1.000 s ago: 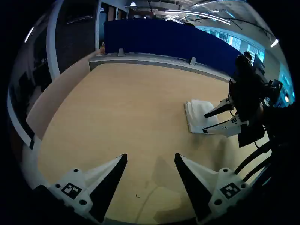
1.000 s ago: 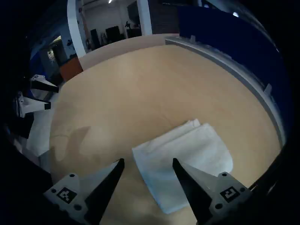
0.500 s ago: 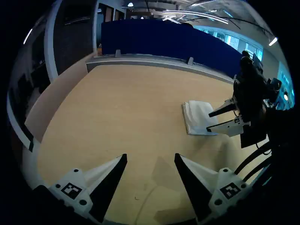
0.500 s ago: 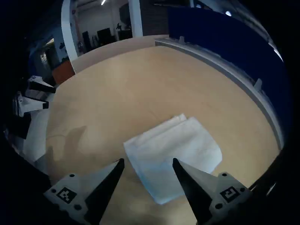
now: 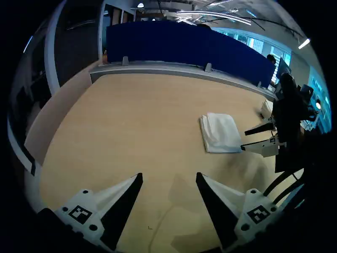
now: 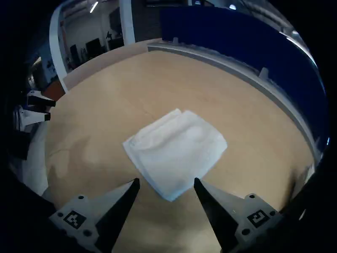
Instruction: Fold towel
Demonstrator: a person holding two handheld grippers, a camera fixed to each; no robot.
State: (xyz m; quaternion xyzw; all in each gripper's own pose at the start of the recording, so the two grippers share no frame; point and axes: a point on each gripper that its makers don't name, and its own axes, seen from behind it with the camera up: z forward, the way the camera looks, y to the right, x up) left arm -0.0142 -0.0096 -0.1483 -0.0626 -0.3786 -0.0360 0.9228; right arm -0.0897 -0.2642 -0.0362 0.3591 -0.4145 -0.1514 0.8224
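Your right tool (image 6: 166,179) has its two fingers wide apart. The towel (image 6: 175,152) lies right in front of it. The towel is white and folded into a small flat block on the tan counter (image 6: 252,139). One corner of the towel pokes into the gap between the two fingers. The fingers sit on each side of that corner and do not squeeze it.

Your left tool (image 5: 169,173) has its fingers wide apart too. They point out over the counter, and plain wood shows between them. From this tool, the towel is far ahead and off to the right. Your right tool is just past the towel on that side. A long blue wall (image 5: 181,42) stands along the far edge of the counter, well beyond both tools.
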